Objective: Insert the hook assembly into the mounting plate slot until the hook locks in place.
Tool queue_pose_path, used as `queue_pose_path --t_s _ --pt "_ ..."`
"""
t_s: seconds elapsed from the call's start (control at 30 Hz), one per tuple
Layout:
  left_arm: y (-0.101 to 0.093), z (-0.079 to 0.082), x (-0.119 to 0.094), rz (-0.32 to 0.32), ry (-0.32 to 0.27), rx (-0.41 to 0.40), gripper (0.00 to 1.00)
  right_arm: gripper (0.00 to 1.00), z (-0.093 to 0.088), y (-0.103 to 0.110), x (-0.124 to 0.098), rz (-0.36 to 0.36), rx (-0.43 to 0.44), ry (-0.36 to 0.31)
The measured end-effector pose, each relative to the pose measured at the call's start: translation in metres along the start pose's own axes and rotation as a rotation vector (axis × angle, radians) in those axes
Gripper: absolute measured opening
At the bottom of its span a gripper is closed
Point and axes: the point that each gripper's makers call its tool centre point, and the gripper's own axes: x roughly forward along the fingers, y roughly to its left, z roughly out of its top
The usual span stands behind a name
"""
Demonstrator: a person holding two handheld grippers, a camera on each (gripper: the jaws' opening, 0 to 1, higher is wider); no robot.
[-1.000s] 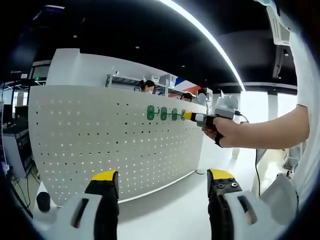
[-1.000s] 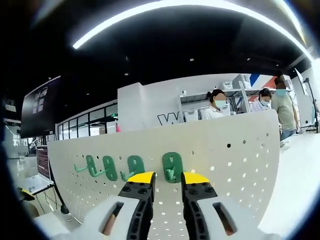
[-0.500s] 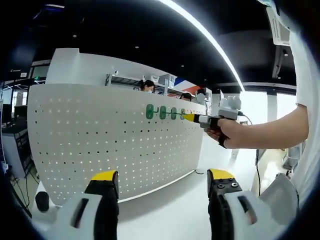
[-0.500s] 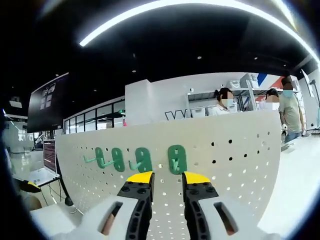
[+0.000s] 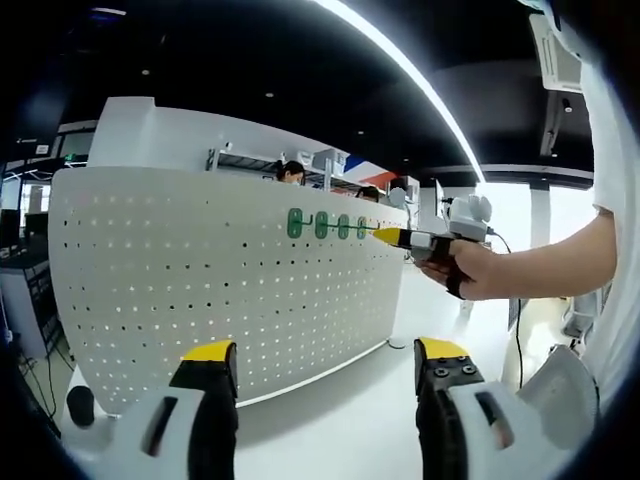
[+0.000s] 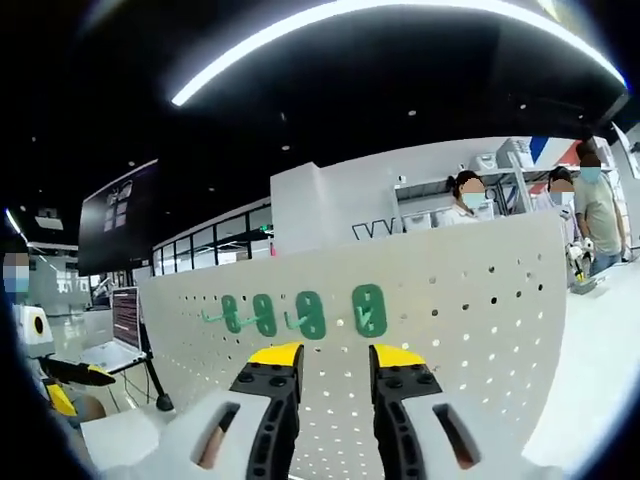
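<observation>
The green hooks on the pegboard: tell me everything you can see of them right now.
Four green hooks sit in a level row near the top of the white perforated pegboard, each an oval plate, plastic by its look, flat against the board, with a thin prong sticking out. In the left gripper view the same row shows. The right gripper points at the row with jaws slightly apart, holding nothing and touching no hook. Whether the hooks are locked cannot be told.

A long light strip [image 5: 420, 80] curves across the dark ceiling [image 6: 300, 130]. Shelving [image 5: 250, 165] stands before a white wall [image 6: 330, 200]. Glass partitions [image 6: 215, 255] and a wall screen [image 6: 118, 215] lie farther off.
</observation>
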Motion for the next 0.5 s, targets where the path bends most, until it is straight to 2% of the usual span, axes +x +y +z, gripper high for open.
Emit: queue_pose_path --t_s 0.17,0.23,0.3,0.5 --pt "0.0004 0.0029 0.0001 0.002 -0.009 -0.003 0.74 0.29 -0.0037 0.004 -0.0039 0.018 -0.008 0.013" --pt "0.0004 0.003 0.0001 0.001 -0.009 0.0 0.74 0.29 -0.0048 0.0065 -0.0053 0.034 0.028 0.008" --pt "0.0 0.0032 -0.0004 0.002 -0.01 0.0 0.74 0.29 -0.0068 0.0066 -0.0059 0.033 0.02 0.015" --pt "-0.0014 0.0018 -0.0026 0.004 -0.008 -0.001 0.74 0.3 -0.0045 0.0095 -0.0071 0.048 0.025 0.01"
